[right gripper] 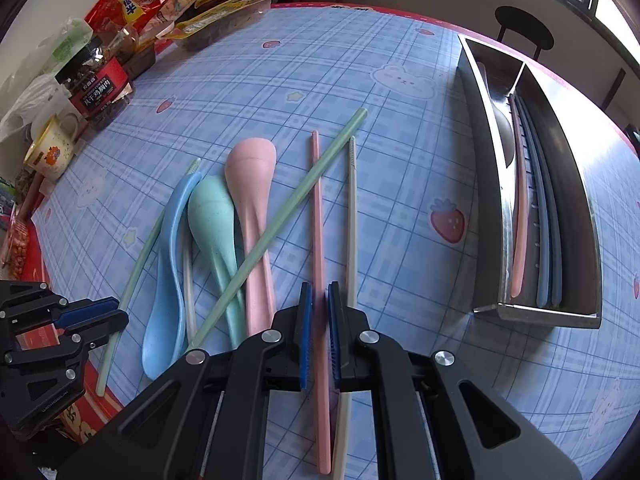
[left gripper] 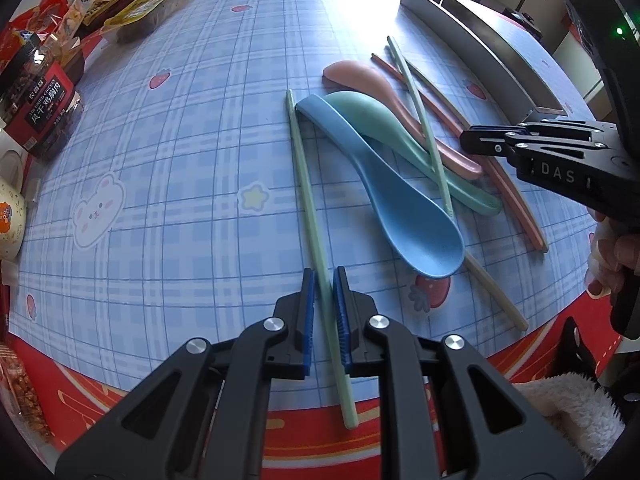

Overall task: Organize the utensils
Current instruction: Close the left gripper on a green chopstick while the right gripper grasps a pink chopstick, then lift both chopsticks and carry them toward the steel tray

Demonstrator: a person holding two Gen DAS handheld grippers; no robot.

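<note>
My left gripper (left gripper: 324, 276) is shut on a light green chopstick (left gripper: 306, 184) that lies on the blue checked tablecloth left of the pile; the same gripper (right gripper: 120, 311) shows at the left of the right wrist view. My right gripper (right gripper: 320, 292) is shut on a pink chopstick (right gripper: 317, 208), and appears again (left gripper: 476, 140) over the pile's right side. Between them lie a blue spoon (right gripper: 168, 280), a teal spoon (right gripper: 212, 216) and a pink spoon (right gripper: 252, 176). A second green chopstick (right gripper: 296, 196) crosses them. A pale grey chopstick (right gripper: 352, 220) lies beside the pink one.
A metal divided tray (right gripper: 496, 200) stands on the right, holding a pink utensil (right gripper: 520, 220) and blue ones (right gripper: 540, 220). Snack bags (right gripper: 132, 4), a dark jar (right gripper: 100, 84) and a mug (right gripper: 52, 148) crowd the far left. The table's red edge runs close below the left gripper.
</note>
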